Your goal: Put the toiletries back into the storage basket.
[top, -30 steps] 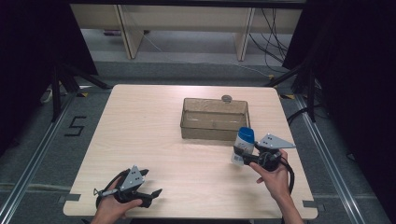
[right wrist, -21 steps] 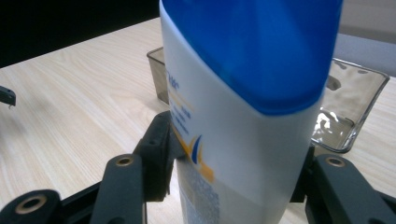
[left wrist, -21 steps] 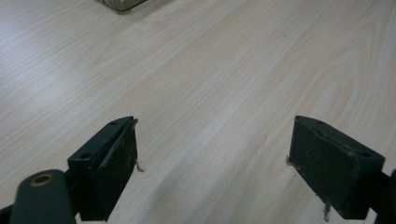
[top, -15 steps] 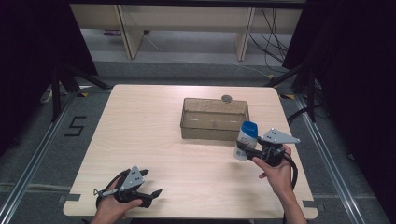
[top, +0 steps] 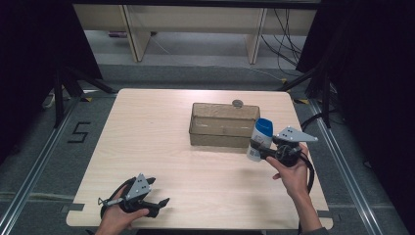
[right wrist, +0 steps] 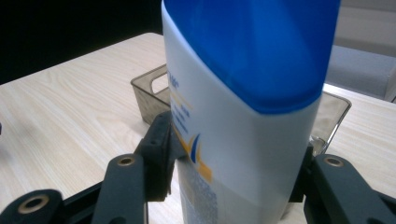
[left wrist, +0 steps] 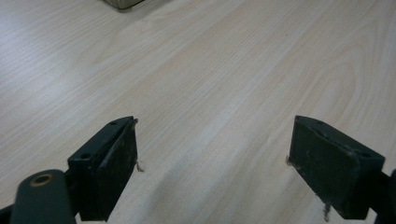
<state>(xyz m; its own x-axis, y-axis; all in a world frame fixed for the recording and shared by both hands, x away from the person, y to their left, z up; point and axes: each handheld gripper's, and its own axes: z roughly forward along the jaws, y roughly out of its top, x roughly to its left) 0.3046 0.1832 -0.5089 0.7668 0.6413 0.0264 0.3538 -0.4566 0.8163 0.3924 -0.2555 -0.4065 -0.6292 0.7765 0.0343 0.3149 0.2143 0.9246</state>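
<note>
1. We see the right gripper [top: 258,151] clamped on a white bottle [top: 260,139] with a blue cap, its jaws pressing the bottle's lower body from both sides.
2. The bottle stands upright in the grip, lifted clear of the worktop [top: 161,127], just in front of the right end of a clear plastic bin [top: 222,138].
3. In the right gripper view we see the bottle [right wrist: 243,107] up close, with the bin [right wrist: 149,91] behind it.
4. The left gripper [top: 159,203] rests near the worktop's front left edge, well apart from the bottle.
5. In the left gripper view its jaws stand wide apart over bare wood [left wrist: 210,84], with nothing between them.
</note>
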